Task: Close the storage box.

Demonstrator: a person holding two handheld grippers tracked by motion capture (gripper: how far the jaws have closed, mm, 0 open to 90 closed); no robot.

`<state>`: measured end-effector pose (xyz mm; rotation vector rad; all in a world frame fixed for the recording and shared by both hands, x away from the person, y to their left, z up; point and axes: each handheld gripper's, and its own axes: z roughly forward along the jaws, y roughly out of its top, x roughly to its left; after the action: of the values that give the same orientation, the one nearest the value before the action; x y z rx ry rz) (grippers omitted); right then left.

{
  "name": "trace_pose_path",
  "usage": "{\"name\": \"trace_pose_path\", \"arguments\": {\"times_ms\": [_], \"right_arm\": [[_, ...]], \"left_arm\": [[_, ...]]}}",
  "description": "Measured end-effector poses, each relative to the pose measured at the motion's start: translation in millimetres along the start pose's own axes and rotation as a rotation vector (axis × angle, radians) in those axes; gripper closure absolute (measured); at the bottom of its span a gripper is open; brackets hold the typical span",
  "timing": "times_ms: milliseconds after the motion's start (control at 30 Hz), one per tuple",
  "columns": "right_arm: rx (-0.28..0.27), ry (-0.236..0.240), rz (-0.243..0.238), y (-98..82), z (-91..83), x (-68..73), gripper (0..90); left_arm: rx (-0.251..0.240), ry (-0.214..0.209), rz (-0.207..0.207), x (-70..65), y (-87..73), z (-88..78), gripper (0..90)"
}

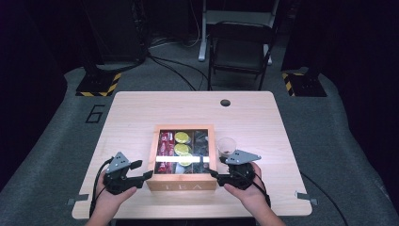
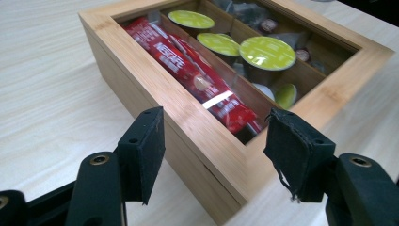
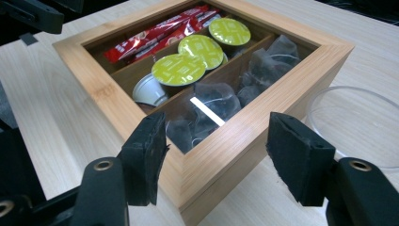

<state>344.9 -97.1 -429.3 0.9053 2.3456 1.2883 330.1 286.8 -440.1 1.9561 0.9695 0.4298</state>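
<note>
A wooden tea box with a glass-windowed lid sits near the front edge of the table. Through the glass I see red sachets, green-topped capsules and dark tea bags. My left gripper is at the box's near left corner. It is open, its jaws standing either side of that corner without pressing on it. My right gripper is at the near right corner, also open, pads clear of the wood.
A clear plastic cup stands right of the box, close to my right gripper. The table has a cable hole at the back. Beyond it stand a folding chair and striped stand bases.
</note>
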Motion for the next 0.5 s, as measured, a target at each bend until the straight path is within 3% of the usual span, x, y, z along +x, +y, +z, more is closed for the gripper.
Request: {"name": "trace_pose_path", "arguments": {"times_ms": [267, 500], "right_arm": [[-0.026, -0.028, 0.04, 2.9, -1.7, -9.2, 35.9], [-0.044, -0.054, 0.04, -3.5, -4.1, -17.6, 34.6]], "left_arm": [[-0.017, 0.028, -0.045, 17.0, 6.1, 2.9, 38.5], [-0.036, 0.055, -0.083, 29.3, 0.3, 0.7, 38.8]]}}
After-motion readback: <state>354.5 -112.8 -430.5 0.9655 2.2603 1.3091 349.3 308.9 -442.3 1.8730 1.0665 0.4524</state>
